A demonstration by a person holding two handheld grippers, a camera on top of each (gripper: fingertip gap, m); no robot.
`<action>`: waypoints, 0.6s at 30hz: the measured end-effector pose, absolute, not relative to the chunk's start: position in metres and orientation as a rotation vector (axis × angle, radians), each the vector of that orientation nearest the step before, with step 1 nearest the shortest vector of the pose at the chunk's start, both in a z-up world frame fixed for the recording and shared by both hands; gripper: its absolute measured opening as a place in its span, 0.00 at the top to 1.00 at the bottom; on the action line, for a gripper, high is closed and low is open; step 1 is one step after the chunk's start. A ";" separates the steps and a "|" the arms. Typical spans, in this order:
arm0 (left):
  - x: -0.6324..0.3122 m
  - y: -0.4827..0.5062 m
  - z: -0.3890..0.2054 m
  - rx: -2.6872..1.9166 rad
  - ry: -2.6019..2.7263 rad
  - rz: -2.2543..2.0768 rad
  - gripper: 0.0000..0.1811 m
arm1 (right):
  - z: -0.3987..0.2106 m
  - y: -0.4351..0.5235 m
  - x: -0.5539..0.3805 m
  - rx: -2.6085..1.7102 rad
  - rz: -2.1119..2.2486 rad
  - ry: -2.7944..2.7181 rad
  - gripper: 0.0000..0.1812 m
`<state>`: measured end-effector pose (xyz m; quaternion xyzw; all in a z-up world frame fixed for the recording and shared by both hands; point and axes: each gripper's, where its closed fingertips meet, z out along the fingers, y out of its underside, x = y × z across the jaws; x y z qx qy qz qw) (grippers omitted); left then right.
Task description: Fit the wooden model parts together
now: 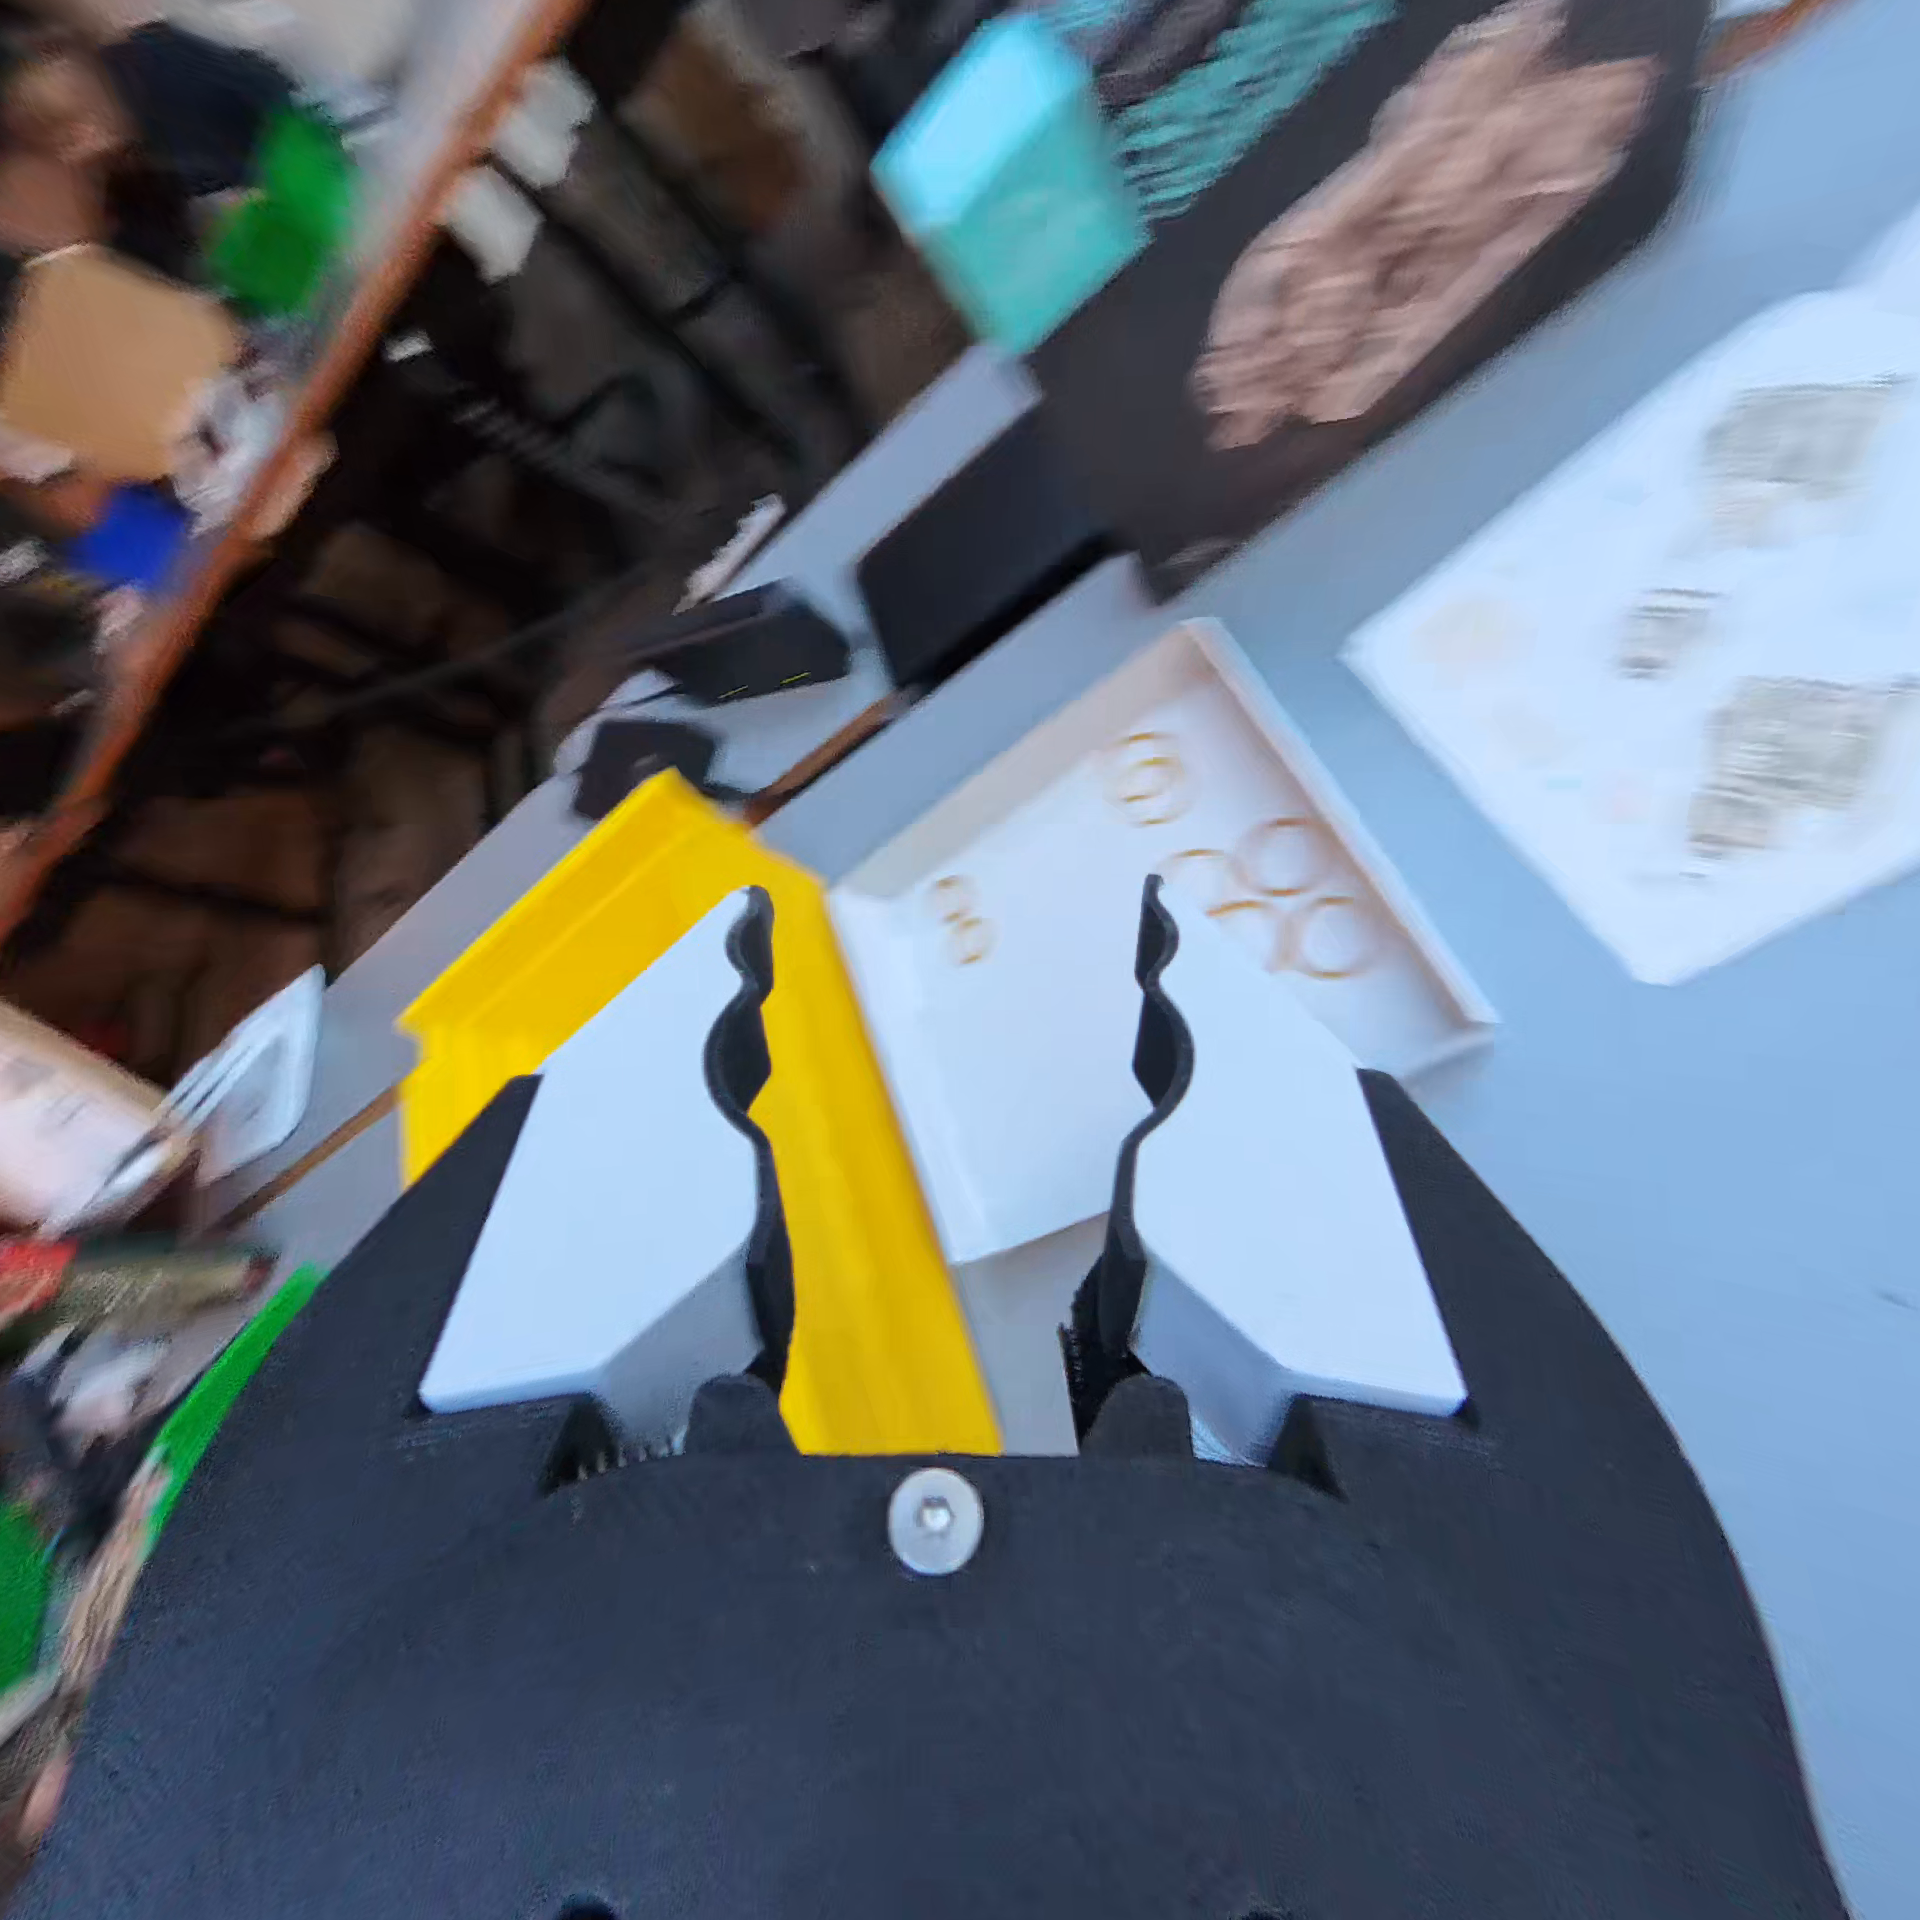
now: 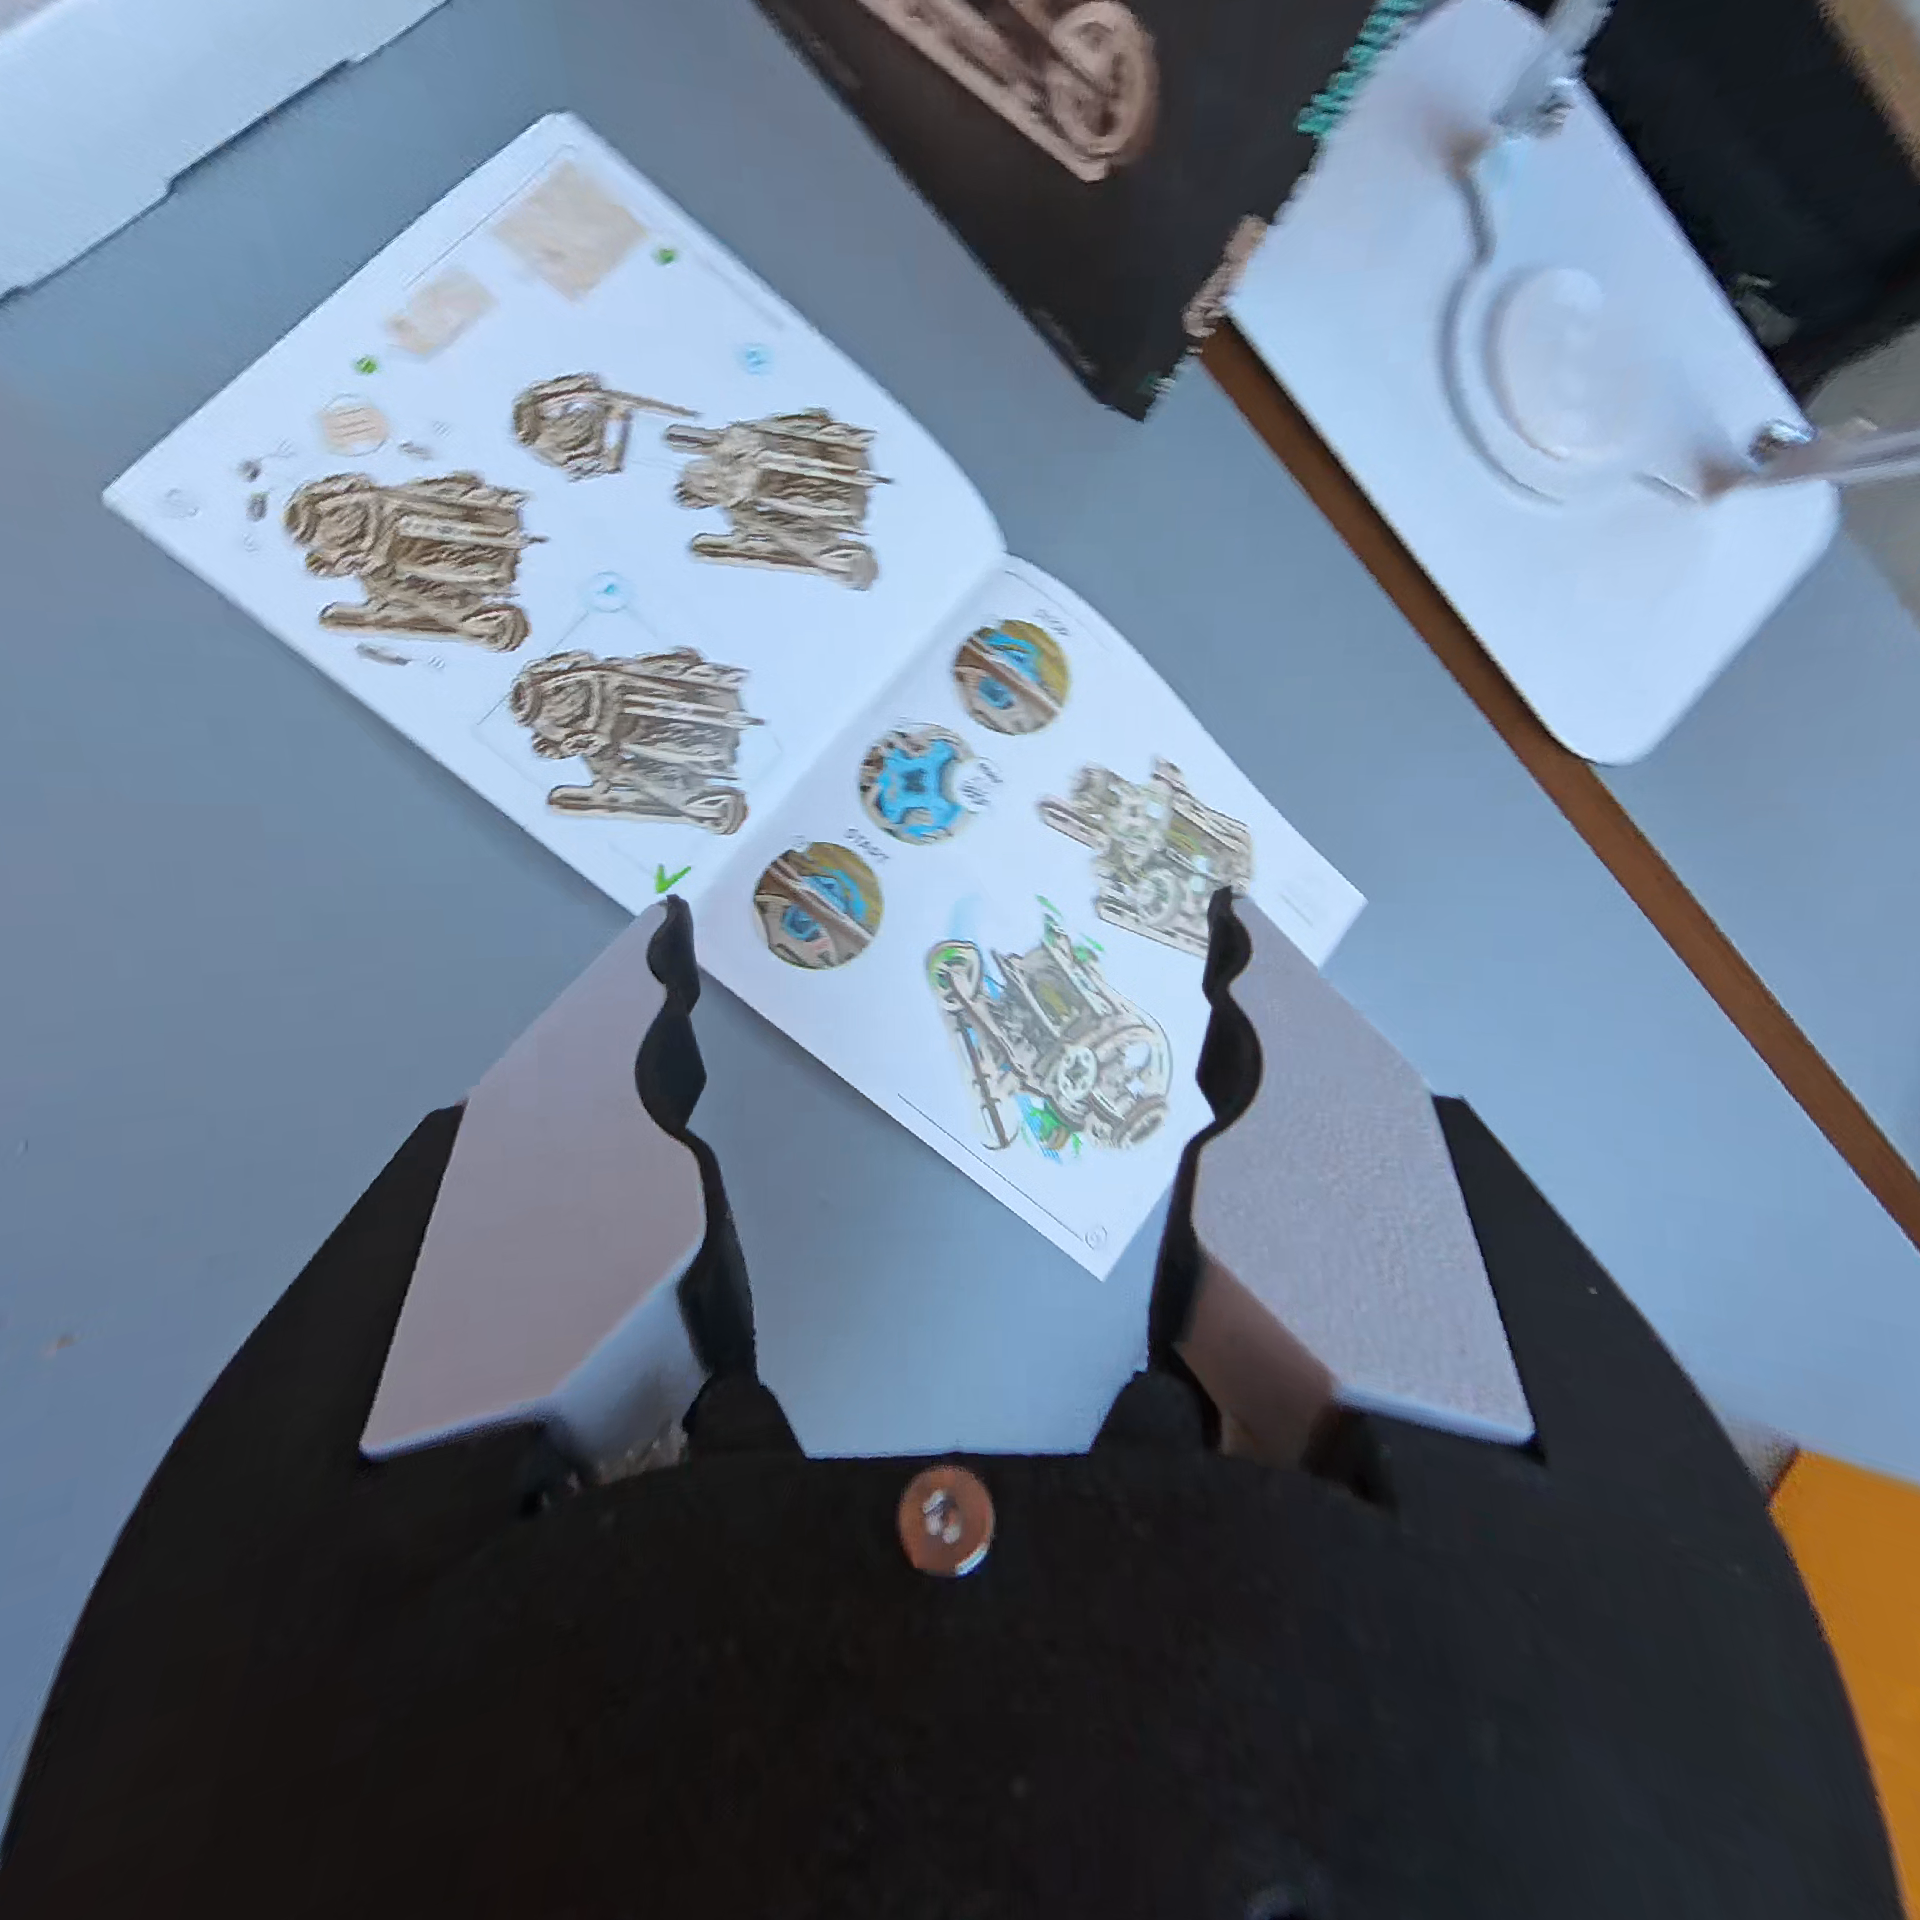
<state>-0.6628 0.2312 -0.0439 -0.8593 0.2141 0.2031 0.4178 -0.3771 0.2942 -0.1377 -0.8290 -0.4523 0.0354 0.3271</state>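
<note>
Both grippers are empty and parted, so the step in hand looks like the reach for a first part; nothing is yet fitted. The left gripper (image 1: 956,914) has its jaws set fairly wide with nothing between them, and hangs over the seam where a yellow tray (image 1: 665,894) meets a white tray (image 1: 1340,769). The right gripper (image 2: 951,914) is spread wider, also holding nothing, above an open booklet (image 2: 644,520) lying flat on the grey table (image 2: 208,831).

Outward from the left tool, the white tray just beyond its fingertips holds the wooden parts: several thin pale rings (image 1: 1283,857) lying flat toward its far right corner, with a smaller piece at the left. Whether the yellow tray holds anything cannot be told. Farther off stands a dark box (image 1: 1403,312) printed with a wooden model, and a teal box (image 1: 1013,177) beside it, both blurred.

Beyond the right tool, past the booklet, sits the same dark box, and at the far right a white lamp base (image 2: 1558,416).

The next move likely calls for lowering the left gripper into the white tray and narrowing on one ring, which lies flat and thin, so a shallow pinch at its edge would be needed.
</note>
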 end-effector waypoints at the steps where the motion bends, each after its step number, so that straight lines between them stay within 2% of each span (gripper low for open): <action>1: -0.686 0.228 -0.033 -2.143 0.443 0.582 0.62 | -0.133 0.295 -0.374 -2.167 0.096 -1.141 0.45; 6: -0.784 0.179 0.012 -2.092 0.039 0.686 0.61 | -0.114 0.290 -0.374 -2.133 0.146 -1.090 0.44; 9: -0.835 0.133 0.018 -2.099 -0.161 0.658 0.63 | -0.109 0.275 -0.385 -2.121 0.252 -1.131 0.44; 13: -0.885 0.089 -0.008 -2.132 -0.307 0.539 0.65 | -0.102 0.264 -0.391 -2.088 0.244 -1.174 0.44; 18: -0.911 0.068 -0.071 -2.155 -0.324 0.418 0.68 | -0.092 0.231 -0.435 -1.968 0.390 -1.277 0.46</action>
